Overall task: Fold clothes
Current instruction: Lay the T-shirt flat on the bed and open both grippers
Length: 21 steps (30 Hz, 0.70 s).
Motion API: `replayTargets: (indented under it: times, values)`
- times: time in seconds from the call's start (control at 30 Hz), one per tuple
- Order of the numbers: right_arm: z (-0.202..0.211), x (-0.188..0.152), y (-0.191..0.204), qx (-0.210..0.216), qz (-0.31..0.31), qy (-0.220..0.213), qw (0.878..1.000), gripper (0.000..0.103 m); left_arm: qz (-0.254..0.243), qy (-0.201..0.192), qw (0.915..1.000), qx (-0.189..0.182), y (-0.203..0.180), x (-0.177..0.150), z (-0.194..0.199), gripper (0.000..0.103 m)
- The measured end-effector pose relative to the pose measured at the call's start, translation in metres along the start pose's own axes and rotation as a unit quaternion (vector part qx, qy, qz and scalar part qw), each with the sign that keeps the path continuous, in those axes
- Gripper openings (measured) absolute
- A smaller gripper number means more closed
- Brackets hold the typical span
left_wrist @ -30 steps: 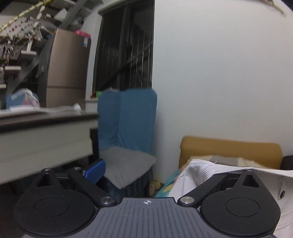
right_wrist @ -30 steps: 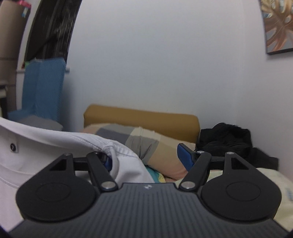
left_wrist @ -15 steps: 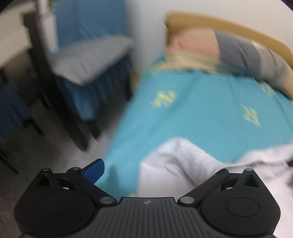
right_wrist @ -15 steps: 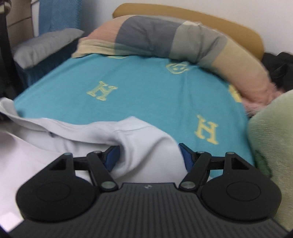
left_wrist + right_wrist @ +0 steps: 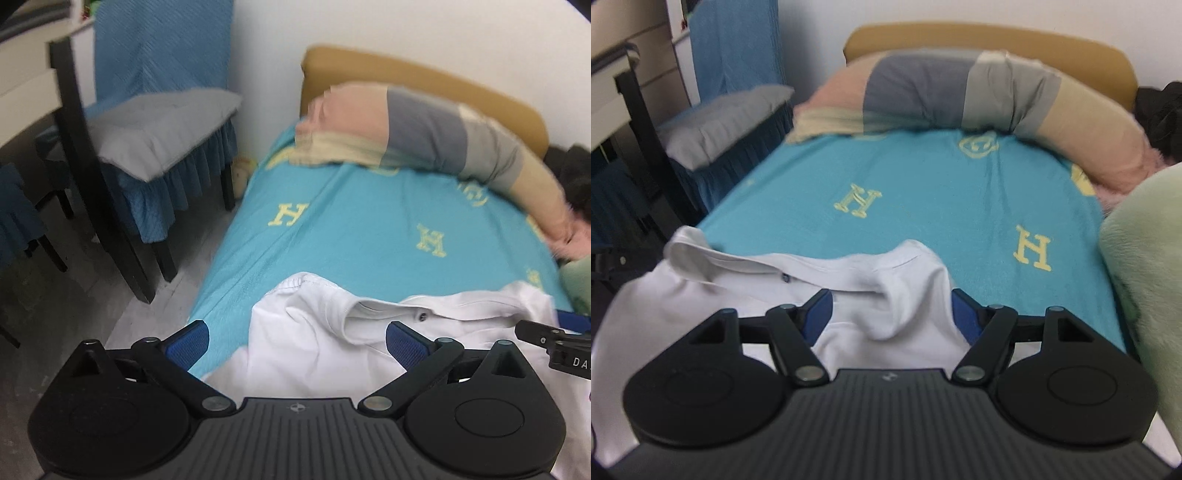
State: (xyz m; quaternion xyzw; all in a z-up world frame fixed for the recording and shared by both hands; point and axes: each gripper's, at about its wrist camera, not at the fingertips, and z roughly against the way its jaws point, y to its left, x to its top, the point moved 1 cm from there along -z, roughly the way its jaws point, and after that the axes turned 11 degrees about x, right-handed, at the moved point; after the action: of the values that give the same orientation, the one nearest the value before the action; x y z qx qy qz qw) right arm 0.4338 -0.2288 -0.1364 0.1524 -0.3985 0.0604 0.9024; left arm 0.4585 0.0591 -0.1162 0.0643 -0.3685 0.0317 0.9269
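On the teal sheet (image 5: pixel 923 192) lies a white shirt (image 5: pixel 886 295), collar toward the pillow (image 5: pixel 960 92), spread crosswise. Both the left gripper (image 5: pixel 295 341) and right gripper (image 5: pixel 892 314) stand spread around its shoulders. Chair (image 5: pixel 162 122) beside the bed.

We see the left gripper (image 5: pixel 297 341) as a matte black body with a ribbed dark-grey centre plate bearing a small round crosshair emblem. Two round black housings, each with a raised disc, flank that plate. Angled black link arms run from silver pivot screws up to triangular brackets with small grey rivets. The fingers (image 5: pixel 404 345) carry blue textured pads. At the right edge of this view, a black bracket with small screws and white lettering reading "DA" belongs to the other tool. The right gripper (image 5: pixel 892 314) repeats this build: ribbed plate, twin discs, silver screws, black links and blue-padded fingers (image 5: pixel 820 314).
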Motion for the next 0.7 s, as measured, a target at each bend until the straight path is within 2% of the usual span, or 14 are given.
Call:
replayTargets:
  times: [0.13,0.23,0.5,0.57,0.7]
  values:
    - [0.050,-0.010,0.016,0.006,0.002,-0.036,0.999,0.072,0.032,-0.028,0.9991,-0.004,0.009,-0.027,0.056,0.103]
    - [0.105,-0.023,0.035,0.009,0.006,-0.067,0.998,0.072,0.046,-0.044,0.9980,-0.002,0.018,-0.053,0.111,0.103]
    - [0.254,-0.084,0.095,0.021,0.016,-0.121,0.992,0.072,0.049,-0.103,0.9934,-0.005,0.037,-0.133,0.274,0.103]
    - [0.286,-0.100,0.110,0.020,0.029,-0.132,0.991,0.072,0.052,-0.099,0.9938,0.002,0.040,-0.147,0.300,0.103]
    - [0.336,-0.129,0.122,0.041,-0.007,-0.139,0.989,0.072,0.078,-0.058,0.9953,0.006,0.049,-0.157,0.325,0.103]
